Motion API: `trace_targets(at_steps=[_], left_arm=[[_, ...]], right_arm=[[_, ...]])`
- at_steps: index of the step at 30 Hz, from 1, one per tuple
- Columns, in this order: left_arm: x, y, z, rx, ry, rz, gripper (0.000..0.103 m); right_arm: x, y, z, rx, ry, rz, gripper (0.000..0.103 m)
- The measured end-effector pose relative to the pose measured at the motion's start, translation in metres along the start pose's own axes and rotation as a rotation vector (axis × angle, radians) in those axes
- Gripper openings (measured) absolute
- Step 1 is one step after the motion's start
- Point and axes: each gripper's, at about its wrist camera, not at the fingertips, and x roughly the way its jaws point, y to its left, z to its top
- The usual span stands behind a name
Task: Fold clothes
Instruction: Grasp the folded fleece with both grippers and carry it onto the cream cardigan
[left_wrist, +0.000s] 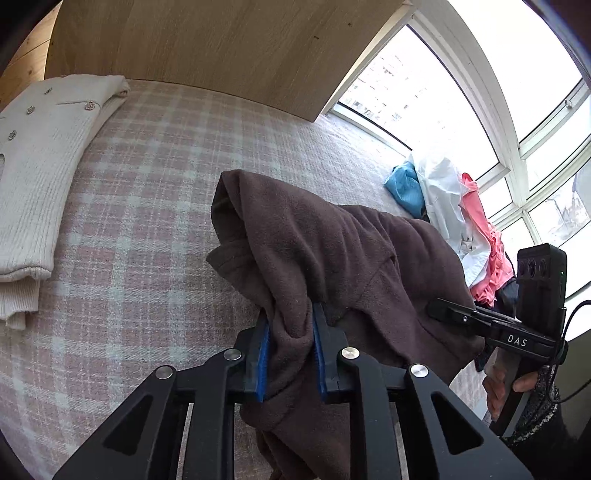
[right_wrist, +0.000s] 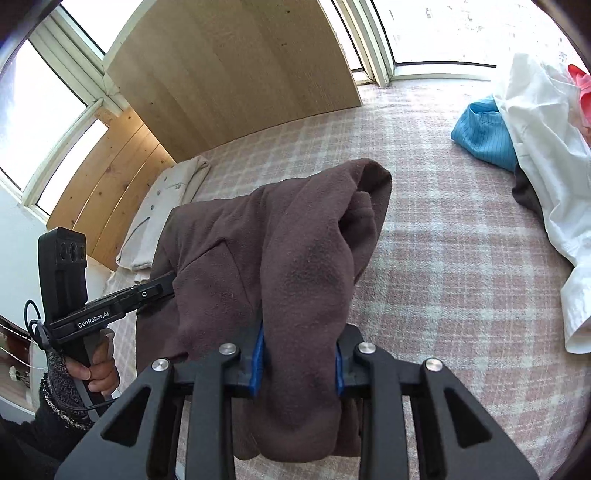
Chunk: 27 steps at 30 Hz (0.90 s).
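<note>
brown fleece (left_wrist: 332, 251) slung level, claw (left_wrist: 290, 354) to claw (right_wrist: 299, 354)

surface: a bed (left_wrist: 155, 192) covered with a pink-and-white plaid blanket (right_wrist: 443, 266), a light wooden headboard (left_wrist: 221, 44) at its far edge.
left side: a folded cream knit cardigan (left_wrist: 40, 177) with shiny buttons lies flat on the blanket, close to the headboard.
right side: a heap near the window holds a blue garment (right_wrist: 484, 136), a white shirt (right_wrist: 546, 155) draped over it, and pink cloth (left_wrist: 480, 236).
</note>
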Motion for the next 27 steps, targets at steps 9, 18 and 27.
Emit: trace_targets(at_steps=[9,18,27], left_arm=[[-0.074,0.029,0.029,0.023,-0.139,0.027,0.018],[-0.155,0.117,0.082,0.108,-0.195,0.239,0.018],[-0.158,0.212,0.136,0.096,-0.163,0.331,0.017]], right_arm=[[0.011,0.092,0.048,-0.102,-0.033,0.071,0.027],[0.092,0.2,0.089,-0.127,-0.015,0.167,0.027],[0.174,0.257,0.113,-0.116,0.026,0.168,0.027]])
